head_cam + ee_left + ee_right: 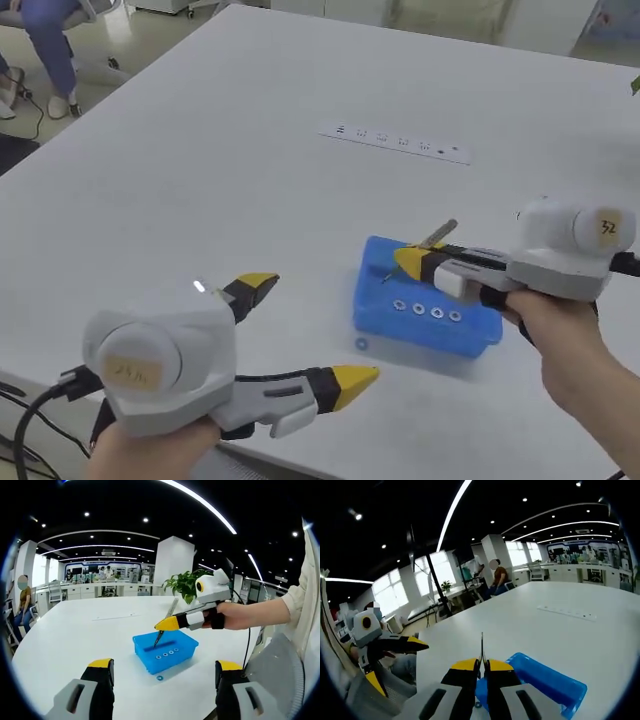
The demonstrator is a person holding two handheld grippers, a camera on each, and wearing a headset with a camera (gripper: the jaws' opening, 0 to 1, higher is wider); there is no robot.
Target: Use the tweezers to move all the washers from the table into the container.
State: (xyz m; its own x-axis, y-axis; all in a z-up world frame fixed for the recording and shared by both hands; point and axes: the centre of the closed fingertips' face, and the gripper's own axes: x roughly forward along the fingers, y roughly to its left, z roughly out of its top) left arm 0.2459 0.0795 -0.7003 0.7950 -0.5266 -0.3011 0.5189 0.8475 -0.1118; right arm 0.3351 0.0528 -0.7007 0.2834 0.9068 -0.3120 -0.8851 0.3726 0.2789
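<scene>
Tweezers (pixel 437 236) clamped in the right gripper (pixel 408 262), tips pointing down into the blue container (pixel 480 338).
The right gripper's jaws are closed on the tweezers' shaft, with the handle end slanting up and away. Four washers (pixel 427 310) lie in a row inside the container. One loose washer (pixel 361 344) sits on the table (pixel 250 150) just beside the container's near left corner. The left gripper (pixel 315 330), near and left, is spread wide and holds nothing.

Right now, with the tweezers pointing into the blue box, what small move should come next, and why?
Probably lift the tweezers out of the container and swing them to the lone washer on the table beside it. Four washers already lie inside; the right tongs are shut on the tweezers.
</scene>
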